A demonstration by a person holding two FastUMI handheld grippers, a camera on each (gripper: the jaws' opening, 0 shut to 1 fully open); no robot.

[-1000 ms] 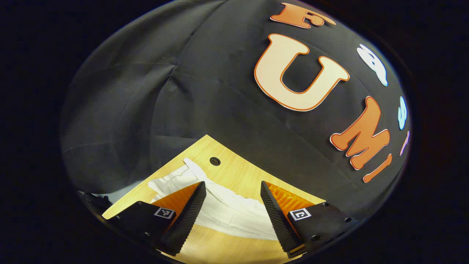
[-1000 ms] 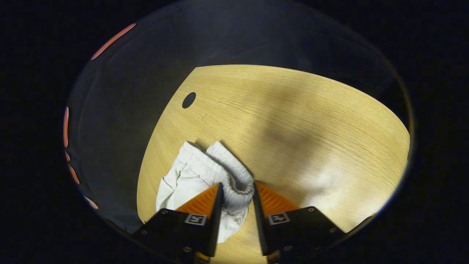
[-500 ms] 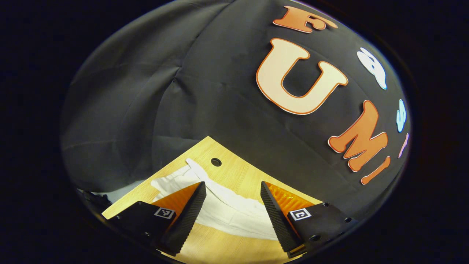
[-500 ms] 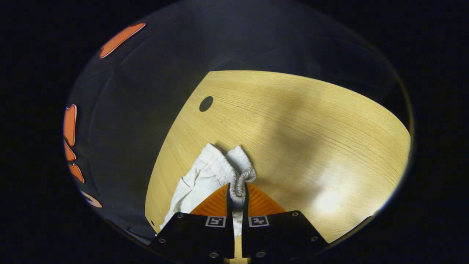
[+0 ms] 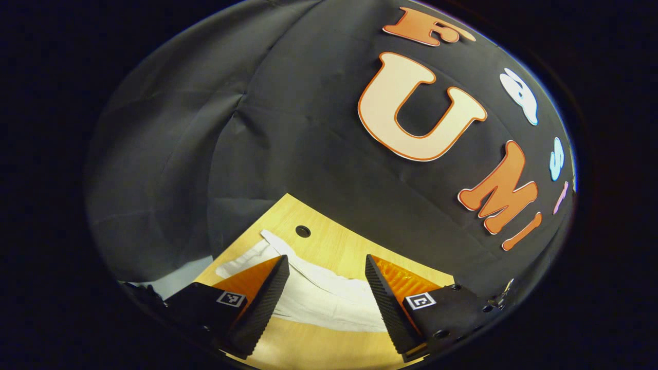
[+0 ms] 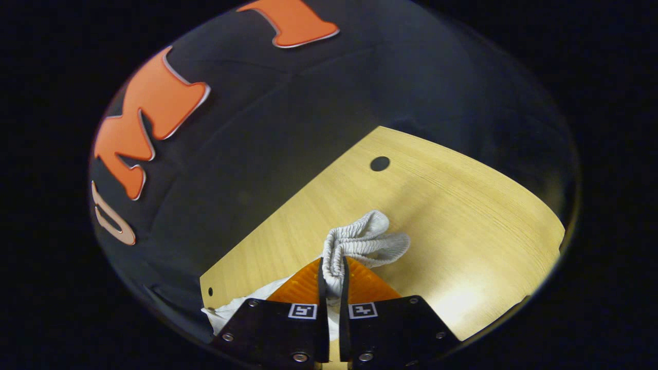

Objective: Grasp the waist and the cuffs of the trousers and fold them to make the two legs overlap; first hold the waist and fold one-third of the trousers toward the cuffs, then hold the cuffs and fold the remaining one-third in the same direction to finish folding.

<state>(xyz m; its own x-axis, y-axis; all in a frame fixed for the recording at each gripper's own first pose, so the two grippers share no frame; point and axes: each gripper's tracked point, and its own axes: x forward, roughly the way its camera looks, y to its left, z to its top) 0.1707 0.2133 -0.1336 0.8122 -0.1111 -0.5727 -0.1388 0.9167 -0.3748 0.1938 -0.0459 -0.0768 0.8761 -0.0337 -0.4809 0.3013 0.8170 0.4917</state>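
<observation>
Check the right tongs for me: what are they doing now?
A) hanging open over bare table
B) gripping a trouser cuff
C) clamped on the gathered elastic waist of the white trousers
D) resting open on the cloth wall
C: in the right gripper view, the right tongs have both fingers pressed on the bunched elastic waist of the trousers.

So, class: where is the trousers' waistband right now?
In the right gripper view the waistband is bunched between the shut right gripper, above the table, near its round hole.
</observation>
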